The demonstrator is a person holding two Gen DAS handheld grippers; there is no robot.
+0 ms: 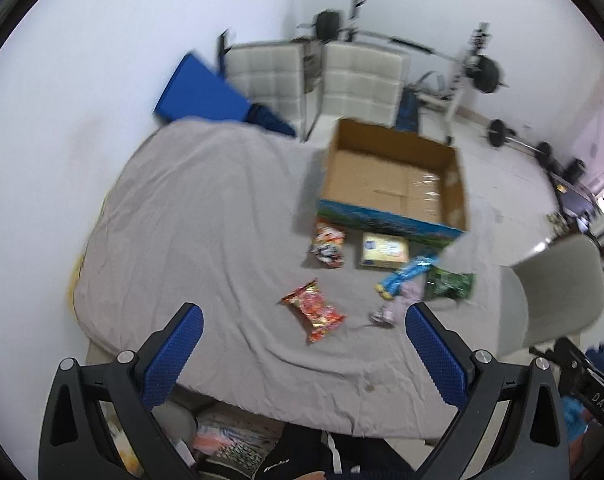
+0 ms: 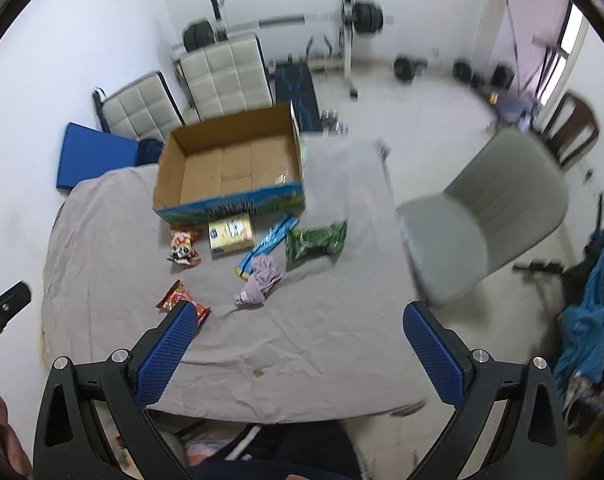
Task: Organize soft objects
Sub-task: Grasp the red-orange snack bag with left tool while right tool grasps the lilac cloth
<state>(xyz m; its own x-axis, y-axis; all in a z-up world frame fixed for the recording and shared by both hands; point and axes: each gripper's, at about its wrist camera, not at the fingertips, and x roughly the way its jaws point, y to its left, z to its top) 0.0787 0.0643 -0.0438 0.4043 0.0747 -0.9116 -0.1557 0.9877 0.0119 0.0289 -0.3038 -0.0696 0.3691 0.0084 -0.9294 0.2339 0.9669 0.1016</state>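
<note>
Both grippers frame the foreground: our left gripper (image 1: 304, 320) and our right gripper (image 2: 298, 316) each hover above the near table edge with blue-padded fingers spread wide and nothing between them.

Beyond them we see the table, draped in a wrinkled grey cloth (image 1: 206, 216), the largest surface. At 12 o'clock on it stands an open cardboard box (image 2: 230, 168) with a blue printed outer wall, nothing inside it.

In the right wrist view, clustered just in front of the box:
- a green snack bag (image 2: 316, 242) at 1 o'clock;
- a small yellow carton (image 2: 231, 234) touching the box front;
- a long blue wrapper (image 2: 268, 246) lying aslant between carton and green bag;
- a crumpled mauve cloth (image 2: 260, 280) at the blue wrapper's near end, touching it;
- a red-and-black snack packet (image 2: 185, 249) at 11 o'clock.

Nearest us lies a red-orange snack bag (image 1: 314, 312), centred in the left wrist view, partly hidden behind the right gripper's left finger.

A grey chair (image 2: 490, 208) stands at 3 o'clock beside the table.
</note>
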